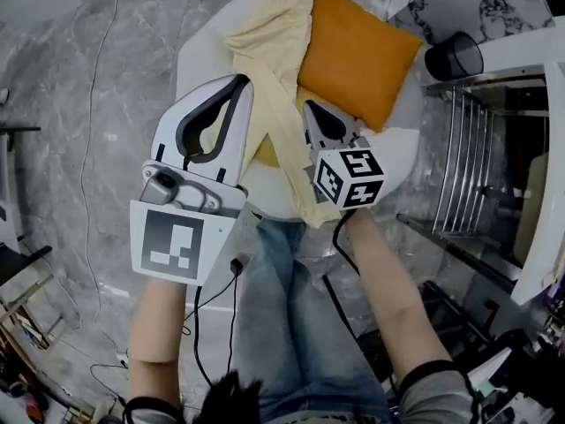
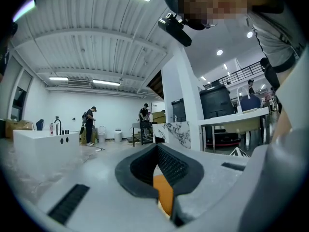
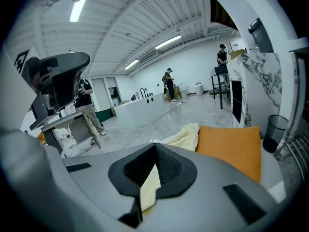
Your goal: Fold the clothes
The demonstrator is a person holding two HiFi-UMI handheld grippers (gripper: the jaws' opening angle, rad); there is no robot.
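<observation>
Pale yellow garment point(image 1: 274, 51): draped in a long rumpled strip across the round white table point(image 1: 199, 51), its upper end overlapping the orange cushion point(image 1: 353, 56) and its lower end hanging over the near table edge. Right gripper point(image 3: 155, 146): jaws pinched on a fold of the garment. Left gripper point(image 2: 157, 146): jaws together at the tips, held just beside the strip; an orange sliver shows through the slit behind them.
</observation>
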